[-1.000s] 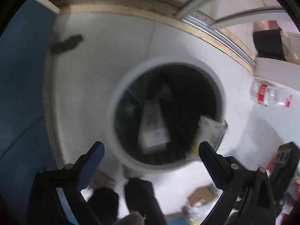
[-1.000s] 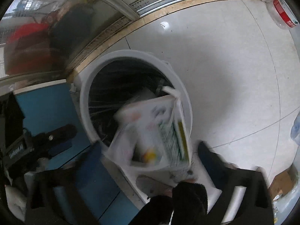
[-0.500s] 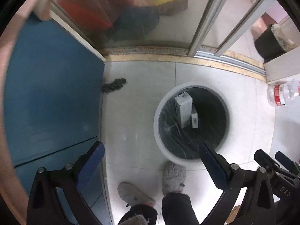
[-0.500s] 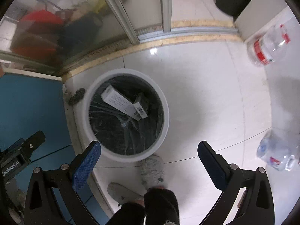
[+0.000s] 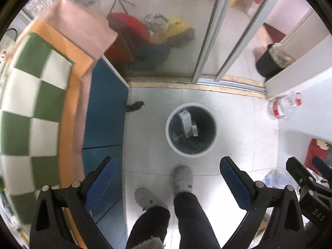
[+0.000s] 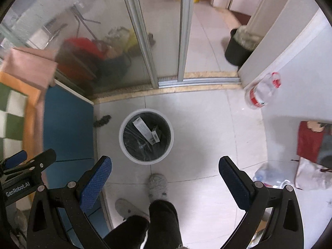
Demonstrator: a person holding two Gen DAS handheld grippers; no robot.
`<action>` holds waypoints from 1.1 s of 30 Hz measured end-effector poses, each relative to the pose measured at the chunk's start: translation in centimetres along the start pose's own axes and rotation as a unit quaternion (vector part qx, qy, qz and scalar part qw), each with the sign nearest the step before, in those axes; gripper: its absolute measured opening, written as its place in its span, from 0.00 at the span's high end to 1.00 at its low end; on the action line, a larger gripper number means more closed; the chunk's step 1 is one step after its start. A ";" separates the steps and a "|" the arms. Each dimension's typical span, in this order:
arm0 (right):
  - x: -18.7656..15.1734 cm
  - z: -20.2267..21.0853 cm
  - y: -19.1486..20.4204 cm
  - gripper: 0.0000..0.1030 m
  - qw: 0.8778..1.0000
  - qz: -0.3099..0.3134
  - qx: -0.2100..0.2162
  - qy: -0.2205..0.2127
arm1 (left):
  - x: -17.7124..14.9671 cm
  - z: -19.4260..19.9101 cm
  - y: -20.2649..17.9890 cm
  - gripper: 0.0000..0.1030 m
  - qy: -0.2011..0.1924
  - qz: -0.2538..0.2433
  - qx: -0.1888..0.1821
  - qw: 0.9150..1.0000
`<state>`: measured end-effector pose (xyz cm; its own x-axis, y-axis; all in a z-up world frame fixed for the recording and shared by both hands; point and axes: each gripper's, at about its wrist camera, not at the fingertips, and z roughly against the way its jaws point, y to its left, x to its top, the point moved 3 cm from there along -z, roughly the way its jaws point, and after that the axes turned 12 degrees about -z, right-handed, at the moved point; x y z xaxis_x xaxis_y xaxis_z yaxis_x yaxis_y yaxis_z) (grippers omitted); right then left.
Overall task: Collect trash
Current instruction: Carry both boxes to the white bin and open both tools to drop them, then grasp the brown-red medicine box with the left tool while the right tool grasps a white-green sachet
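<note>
We hold both grippers, left (image 5: 165,178) & right (image 6: 164,176), spread wide, empty, above the bin (image 6: 124,145); crumpled bottle (image 6: 269,179) lies floor-level nearer right (next pick, prob.).

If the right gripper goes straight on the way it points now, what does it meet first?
Likely the white bin, or the floor just beside it. The right gripper is open and empty, with nothing between it and the bin; depth is unclear.
</note>
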<state>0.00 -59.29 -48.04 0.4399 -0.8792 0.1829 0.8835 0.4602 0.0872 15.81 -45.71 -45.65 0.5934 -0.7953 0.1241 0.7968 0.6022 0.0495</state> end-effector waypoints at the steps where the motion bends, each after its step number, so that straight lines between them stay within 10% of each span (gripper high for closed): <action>1: -0.2 2.2 -0.2 0.00 1.000 0.000 0.005 -0.003 | -0.2 0.9 0.0 0.00 -0.003 0.000 -0.003 1.000; 13: -0.5 13.9 2.8 0.00 0.997 0.030 0.066 0.003 | -2.7 13.5 6.3 0.00 -0.066 0.098 -0.006 0.993; 19: -2.3 16.4 14.6 0.00 0.983 0.135 0.123 0.031 | -11.3 17.6 19.5 0.00 -0.071 0.261 0.038 0.962; 22: -5.2 17.2 22.0 0.00 0.969 0.197 0.144 0.043 | -19.4 18.1 26.6 0.00 -0.044 0.377 0.054 0.924; 30: -18.6 16.3 41.3 0.00 0.913 0.350 0.181 0.111 | -41.1 13.2 36.8 0.01 0.003 0.679 -0.047 0.733; 33: -23.0 14.9 46.1 0.00 0.895 0.392 0.173 0.126 | -43.0 11.2 38.6 0.01 -0.002 0.711 -0.083 0.698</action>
<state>28.18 -16.04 -33.63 0.9637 -0.2487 0.0973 0.2036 0.9201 0.3346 19.76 12.46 -38.02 0.7981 0.5989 -0.0662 -0.5952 0.7665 -0.2414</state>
